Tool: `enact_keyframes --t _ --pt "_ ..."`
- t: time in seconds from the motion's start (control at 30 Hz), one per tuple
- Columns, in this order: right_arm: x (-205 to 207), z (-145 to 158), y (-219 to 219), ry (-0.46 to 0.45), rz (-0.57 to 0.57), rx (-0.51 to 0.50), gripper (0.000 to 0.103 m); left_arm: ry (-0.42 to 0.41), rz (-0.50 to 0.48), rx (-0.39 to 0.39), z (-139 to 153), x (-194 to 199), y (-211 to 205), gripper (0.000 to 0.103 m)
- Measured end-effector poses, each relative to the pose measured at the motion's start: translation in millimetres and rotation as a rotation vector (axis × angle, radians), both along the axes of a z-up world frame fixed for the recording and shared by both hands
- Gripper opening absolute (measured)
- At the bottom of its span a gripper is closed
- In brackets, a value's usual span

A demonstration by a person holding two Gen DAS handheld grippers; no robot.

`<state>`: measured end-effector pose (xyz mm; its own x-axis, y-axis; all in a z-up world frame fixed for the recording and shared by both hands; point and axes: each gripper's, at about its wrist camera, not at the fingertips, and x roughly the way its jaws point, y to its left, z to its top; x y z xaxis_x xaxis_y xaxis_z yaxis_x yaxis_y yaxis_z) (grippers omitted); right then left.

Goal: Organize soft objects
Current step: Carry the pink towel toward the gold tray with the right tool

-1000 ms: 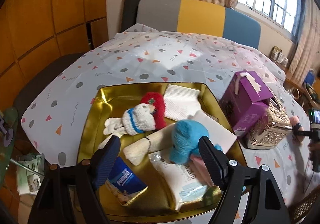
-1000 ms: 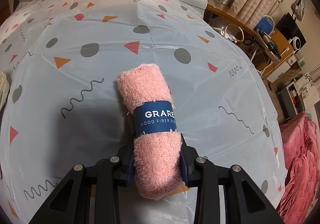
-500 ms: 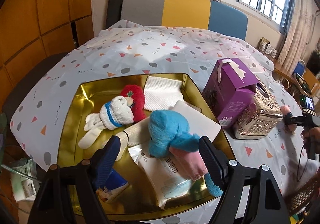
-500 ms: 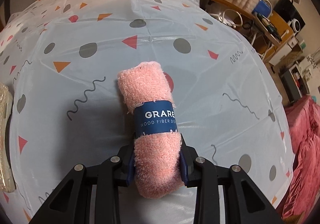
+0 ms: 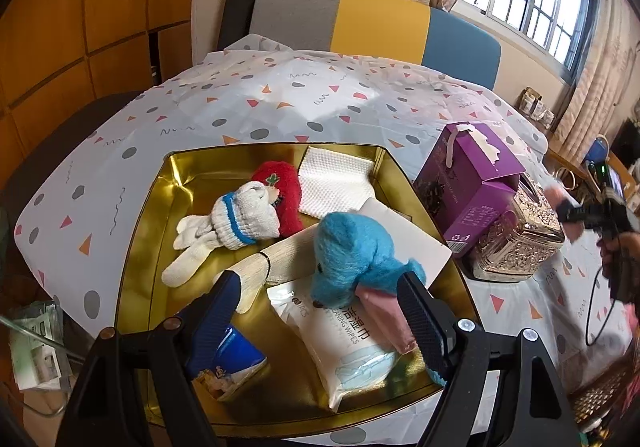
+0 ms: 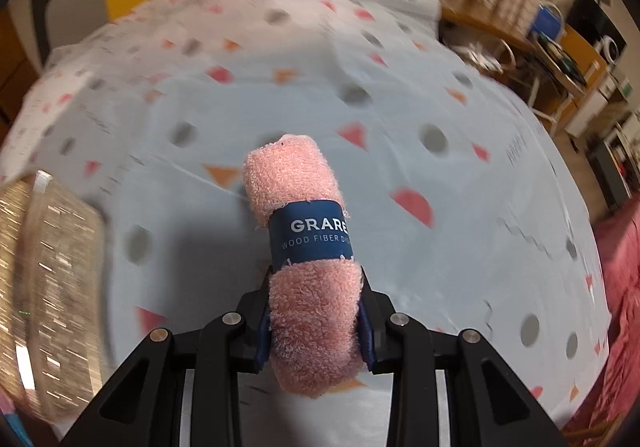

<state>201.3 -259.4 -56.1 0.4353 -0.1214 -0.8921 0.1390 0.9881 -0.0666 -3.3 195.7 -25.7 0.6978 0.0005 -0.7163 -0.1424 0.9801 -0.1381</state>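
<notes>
A rolled pink towel [image 6: 296,183] with a dark blue paper band is clamped between the pads of my right gripper [image 6: 314,323], held above the patterned tablecloth [image 6: 440,207]. In the left wrist view that gripper [image 5: 580,213] and a hand appear blurred at the far right. My left gripper [image 5: 320,307] hangs open over a gold tray [image 5: 140,247], gripping nothing. In the tray lie a blue plush toy [image 5: 352,247], a white knitted doll [image 5: 240,219], a red plush [image 5: 284,191], a white cloth [image 5: 332,179], a wet-wipes pack [image 5: 340,343] and a blue tissue pack [image 5: 228,363].
A purple carton [image 5: 468,183] and an ornate metal box [image 5: 520,235] stand right of the tray; that box [image 6: 48,287] fills the left edge of the right wrist view. A padded headboard [image 5: 380,23] lies beyond the table, and a cluttered desk [image 6: 560,55] to the right.
My right gripper has lifted the pink towel off the cloth and carried it left, bringing the ornate box into its view. The left gripper stayed open over the tray, tilting slightly.
</notes>
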Motion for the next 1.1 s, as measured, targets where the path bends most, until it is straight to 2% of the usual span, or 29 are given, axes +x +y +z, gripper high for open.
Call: enact_keyframes --t 0.27,0.53,0.77,1.1 --pt "27 42 67 -0.098 0.140 0.012 0.033 -0.003 0.001 -0.005 0 -1 3 0.081" --pt "28 84 139 -0.205 0.304 0.042 0.033 -0.001 0.007 -0.010 -2 -2 6 0.081" --pt "7 107 206 -0.252 0.451 0.086 0.033 -0.004 0.037 -0.007 -2 -6 15 0.081" --pt "-49 119 294 -0.273 0.679 0.156 0.033 -0.009 0.217 -0.004 0 -22 73 0.081"
